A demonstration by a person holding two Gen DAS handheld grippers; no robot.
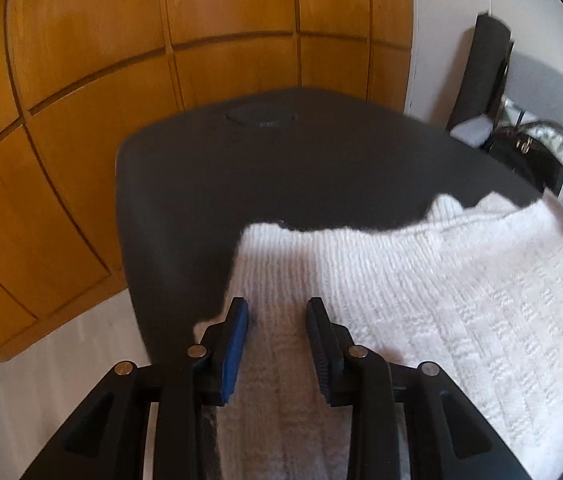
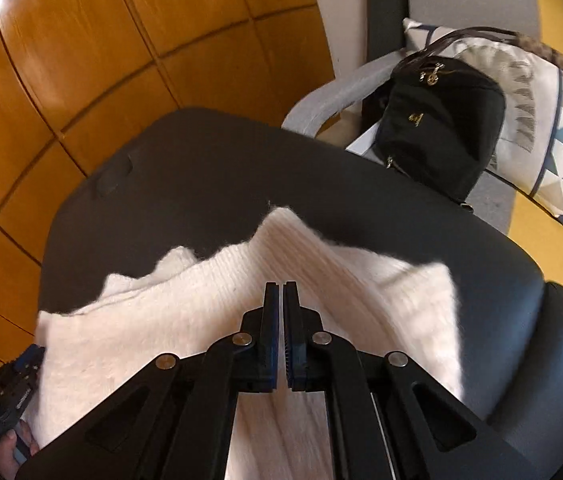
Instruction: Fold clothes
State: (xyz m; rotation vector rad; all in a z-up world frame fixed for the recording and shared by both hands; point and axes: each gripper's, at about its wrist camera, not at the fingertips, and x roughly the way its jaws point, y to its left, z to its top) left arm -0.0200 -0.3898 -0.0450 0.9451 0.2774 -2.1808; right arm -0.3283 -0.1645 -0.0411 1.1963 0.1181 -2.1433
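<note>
**Fingers over a soft white knit on the dark table**

Fingers of the left gripper (image 1: 277,312) stand spread apart in the left wrist view, with a ribbed strip of the white knit sweater (image 1: 441,300) running between them, not pinched. Most of the sweater spreads to the right of these fingers over the dark table (image 1: 281,168); its far hem lies ragged beyond them.

In the right wrist view the right gripper (image 2: 282,292) has its fingers pressed together, with only a thin slit between the pads; whether any fabric is caught there I cannot tell. The sweater (image 2: 161,320) lies under and around them, peaking just beyond the tips.

Judging by its look, the knit is soft, limp, light and stretchy; a ribbed edge or corner seems the surest hold.
</note>
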